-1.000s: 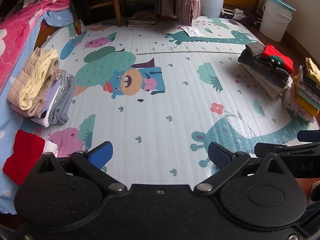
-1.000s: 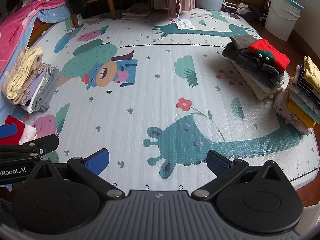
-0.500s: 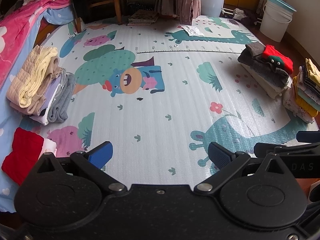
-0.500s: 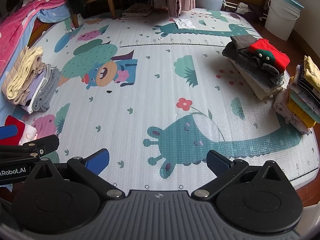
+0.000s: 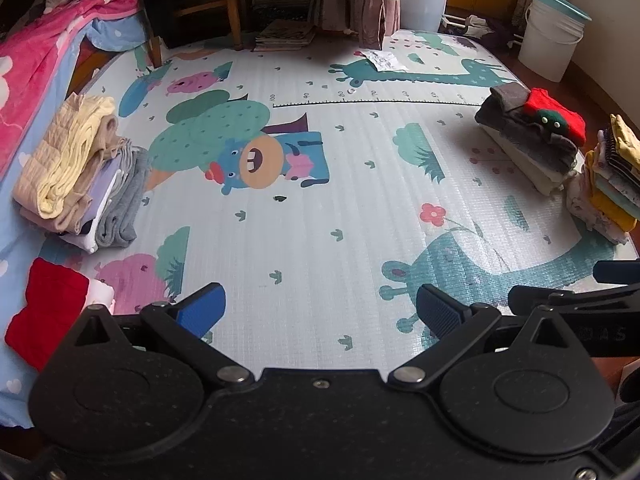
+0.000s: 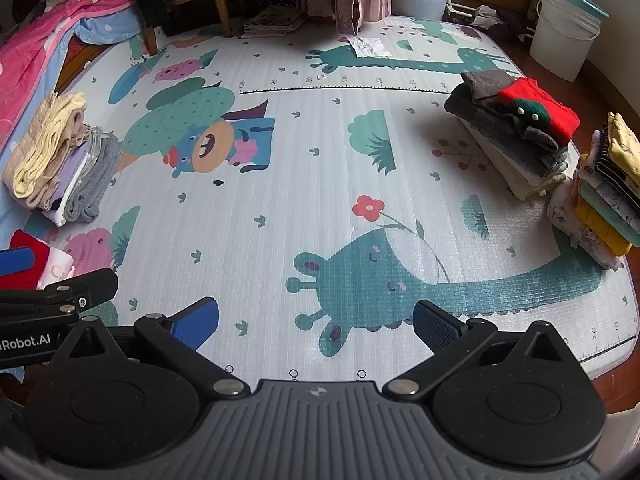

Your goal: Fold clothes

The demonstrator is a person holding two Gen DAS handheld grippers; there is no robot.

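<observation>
My left gripper (image 5: 320,310) is open and empty, held low over the cartoon play mat (image 5: 320,216). My right gripper (image 6: 316,320) is open and empty beside it, over the mat's teal giraffe. A pile of cream, lilac and grey clothes (image 5: 76,172) lies at the mat's left edge; it also shows in the right wrist view (image 6: 56,168). A red garment (image 5: 48,312) lies at the near left. A grey stack topped by a red sweater (image 6: 516,128) and a colourful folded stack (image 6: 604,196) stand at the right.
A bed with a pink blanket (image 5: 36,52) runs along the left. A wooden chair (image 5: 192,4), magazines (image 5: 284,34), curtains and white buckets (image 6: 568,36) stand beyond the mat's far edge. A paper sheet (image 6: 368,46) lies on the far mat.
The left wrist view has drifted very slightly; both grippers stay open and nothing on the mat has moved.
</observation>
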